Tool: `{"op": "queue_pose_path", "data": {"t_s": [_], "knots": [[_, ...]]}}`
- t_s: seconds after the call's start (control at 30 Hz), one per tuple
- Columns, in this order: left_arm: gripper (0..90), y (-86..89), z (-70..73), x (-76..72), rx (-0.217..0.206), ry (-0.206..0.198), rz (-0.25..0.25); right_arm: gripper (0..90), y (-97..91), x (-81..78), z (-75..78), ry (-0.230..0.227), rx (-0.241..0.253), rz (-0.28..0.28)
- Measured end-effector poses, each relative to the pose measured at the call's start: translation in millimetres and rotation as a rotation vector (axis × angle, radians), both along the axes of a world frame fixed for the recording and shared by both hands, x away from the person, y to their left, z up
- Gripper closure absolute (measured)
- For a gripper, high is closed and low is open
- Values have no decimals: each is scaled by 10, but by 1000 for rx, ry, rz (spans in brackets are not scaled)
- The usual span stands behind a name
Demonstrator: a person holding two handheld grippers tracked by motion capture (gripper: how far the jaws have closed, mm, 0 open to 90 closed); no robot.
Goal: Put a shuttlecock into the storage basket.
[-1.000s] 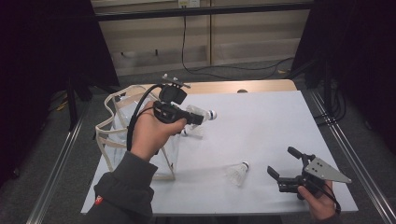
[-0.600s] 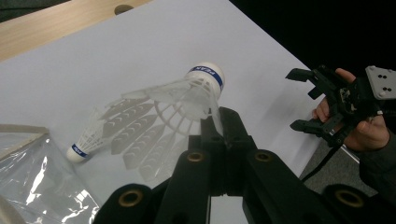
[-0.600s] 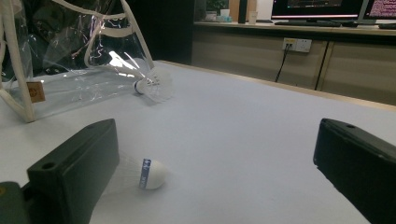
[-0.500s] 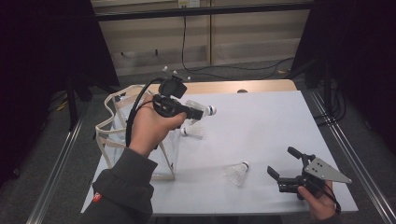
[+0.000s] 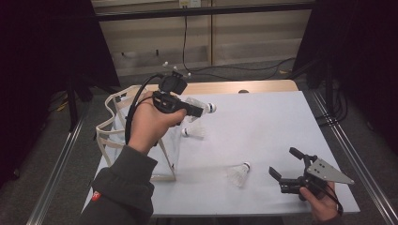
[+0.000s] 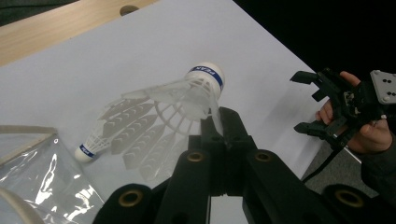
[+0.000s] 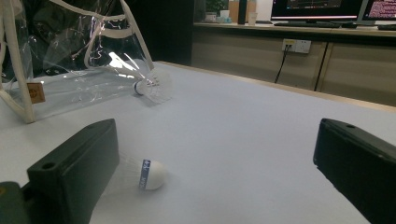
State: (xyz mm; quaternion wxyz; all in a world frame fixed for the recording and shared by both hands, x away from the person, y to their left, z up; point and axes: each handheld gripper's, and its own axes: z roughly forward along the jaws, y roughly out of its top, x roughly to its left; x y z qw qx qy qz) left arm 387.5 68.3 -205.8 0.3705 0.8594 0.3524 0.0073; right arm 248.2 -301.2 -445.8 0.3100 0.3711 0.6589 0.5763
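My left gripper [image 5: 199,111] is raised over the table's far left part, shut on the skirt of a white shuttlecock [image 5: 205,108] whose blue-banded cork points right. In the left gripper view the jaws [image 6: 219,126] pinch the skirt's edge of that shuttlecock [image 6: 187,95]. A second shuttlecock [image 5: 192,132] [image 6: 116,135] lies on the table just below it, beside a clear bag [image 5: 117,140]. A third shuttlecock [image 5: 238,173] [image 7: 144,175] lies near the front, left of my right gripper [image 5: 282,161] [image 7: 219,154], which stands open and holds nothing.
The clear bag [image 7: 70,60] with white trim stands at the table's left edge [image 5: 101,159], its mouth upward. A wooden strip [image 5: 253,86] borders the far side of the white tabletop. Black curtains and metal rails flank the table.
The left gripper has risen slightly with the shuttlecock in its jaws. The right gripper has stayed where it was.
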Motion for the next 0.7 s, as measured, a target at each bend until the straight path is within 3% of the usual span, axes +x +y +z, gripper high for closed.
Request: {"op": "queue_pose_path", "data": {"t_s": [0.7], "knots": [[900,68,64,101,12,3,31,2,0,-5,3,-5,-2,-4]]}}
